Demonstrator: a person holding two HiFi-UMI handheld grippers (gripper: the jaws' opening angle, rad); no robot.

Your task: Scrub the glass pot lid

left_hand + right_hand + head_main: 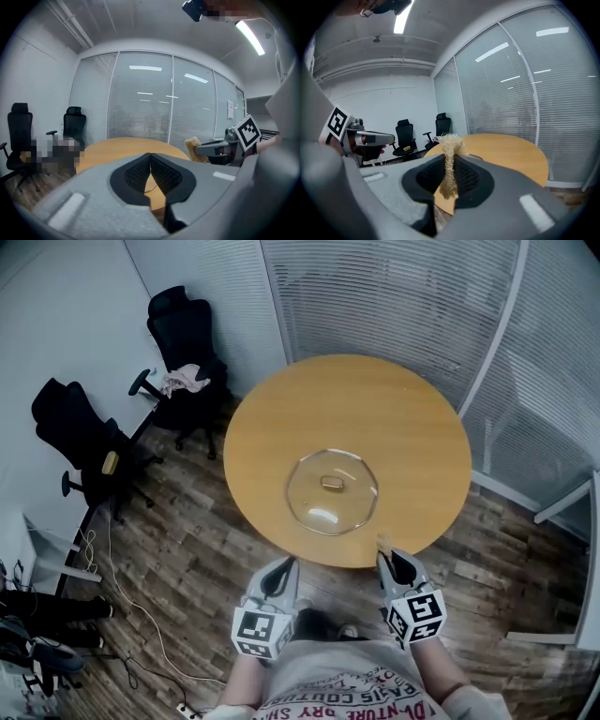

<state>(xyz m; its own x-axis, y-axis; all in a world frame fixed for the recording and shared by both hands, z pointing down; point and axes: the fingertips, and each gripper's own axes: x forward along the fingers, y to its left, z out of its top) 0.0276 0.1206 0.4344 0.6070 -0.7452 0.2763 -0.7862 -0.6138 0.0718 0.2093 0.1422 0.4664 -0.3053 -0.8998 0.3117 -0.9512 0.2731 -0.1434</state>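
The glass pot lid (332, 491) lay flat on the round wooden table (412, 418), in the half of the table nearer to the person, with its small handle (332, 484) pointing up. Nothing touched the lid.

Both grippers were held in front of the near edge of the table, apart from the lid. The right gripper (389, 559) was just at the table edge, and its jaws were closed on a tan fibrous scrubber (450, 157), which stood up between the pads and stuck out above them. The left gripper (284, 570) was beside it, a little further from the edge. Its jaws were pressed together and held nothing between them.

Under the table was a dark wooden floor (187, 559). On the far left side stood two black office chairs (80, 442), well apart from the table, and a pinkish cloth (186, 381) lay on the seat of the further one. A glass wall with blinds (394, 296) ran behind the table.
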